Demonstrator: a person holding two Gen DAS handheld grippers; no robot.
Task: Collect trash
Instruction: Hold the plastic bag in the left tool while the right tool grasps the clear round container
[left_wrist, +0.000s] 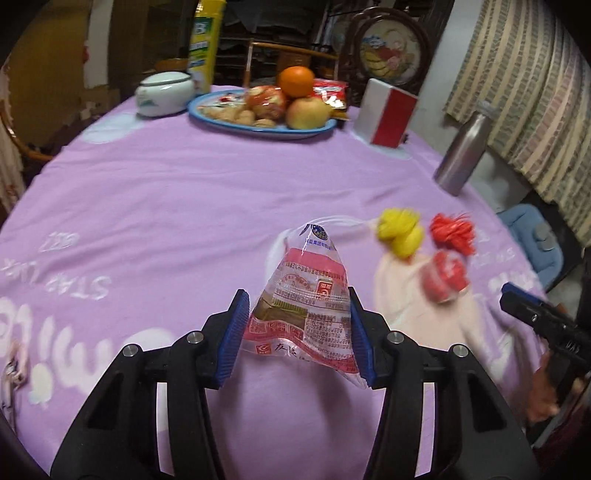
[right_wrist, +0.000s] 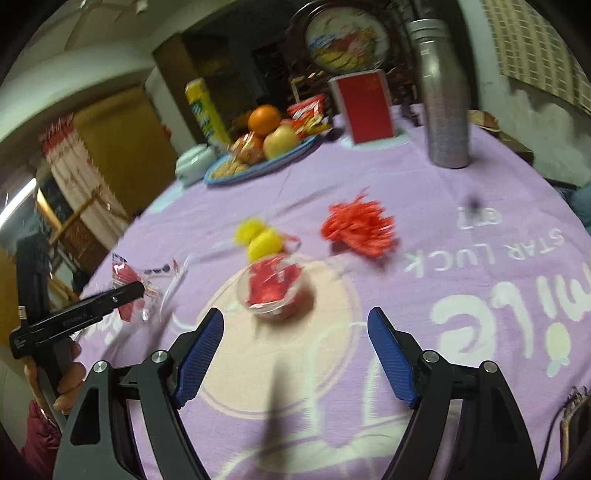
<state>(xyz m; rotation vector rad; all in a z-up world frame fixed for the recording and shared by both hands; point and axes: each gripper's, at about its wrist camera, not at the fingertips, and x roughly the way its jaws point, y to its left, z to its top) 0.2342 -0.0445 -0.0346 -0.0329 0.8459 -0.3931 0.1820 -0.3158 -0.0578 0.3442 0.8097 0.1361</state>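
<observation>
My left gripper (left_wrist: 297, 332) is shut on a clear plastic wrapper with red print (left_wrist: 306, 306), held just above the purple tablecloth; the wrapper also shows in the right wrist view (right_wrist: 129, 284) beside the left gripper (right_wrist: 110, 299). My right gripper (right_wrist: 295, 354) is open and empty, just short of a clear plastic cup with red wrapping inside (right_wrist: 275, 291); the cup also shows in the left wrist view (left_wrist: 443, 275). A yellow crumpled piece (right_wrist: 260, 236) and a red shredded bundle (right_wrist: 356, 229) lie beyond the cup. The right gripper shows at the left wrist view's right edge (left_wrist: 535, 314).
A blue plate (left_wrist: 229, 123) with an orange, apples and snacks stands at the far side. A white lidded bowl (left_wrist: 164, 92), a yellow-green canister (left_wrist: 203, 40), a red and white box (left_wrist: 386, 112) and a steel bottle (left_wrist: 463, 155) stand around it. The table edge curves near the bottle.
</observation>
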